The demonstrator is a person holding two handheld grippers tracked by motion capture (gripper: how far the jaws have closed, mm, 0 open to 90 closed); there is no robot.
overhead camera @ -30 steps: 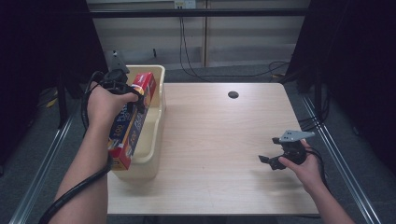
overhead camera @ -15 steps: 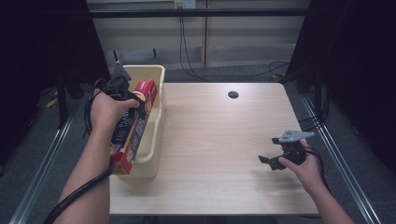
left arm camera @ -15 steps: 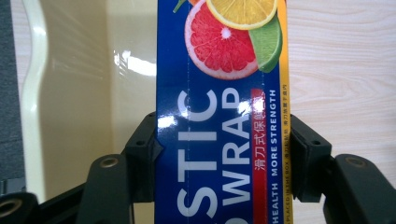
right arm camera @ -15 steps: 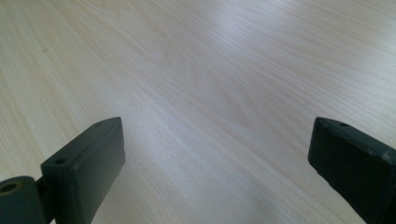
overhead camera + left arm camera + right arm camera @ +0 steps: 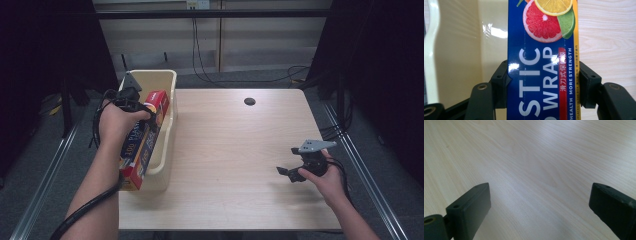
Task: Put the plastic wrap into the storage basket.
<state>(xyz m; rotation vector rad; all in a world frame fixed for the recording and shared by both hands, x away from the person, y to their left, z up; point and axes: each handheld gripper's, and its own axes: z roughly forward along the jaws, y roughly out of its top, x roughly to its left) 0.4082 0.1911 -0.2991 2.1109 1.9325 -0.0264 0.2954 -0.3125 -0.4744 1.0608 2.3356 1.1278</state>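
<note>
- We see our left claw (image 5: 541, 82) clamped across a blue plastic-wrap box (image 5: 541, 62), one jaw on each long side.
- The box (image 5: 145, 137) runs past the claw, over a cream bin (image 5: 167, 125) at the wooden surface's (image 5: 235, 150) edge.
- Our right claw (image 5: 285, 172) hangs low over bare surface (image 5: 536, 165), jaws wide apart, nothing between.

Even overhead light brightens the table (image 5: 235, 150), while its surroundings fall into near-black. Glare patches sit on the plastic wrap box (image 5: 541, 75) and the cream bin wall (image 5: 491, 30). Right gripper view's jaws look soft, blurred.
</note>
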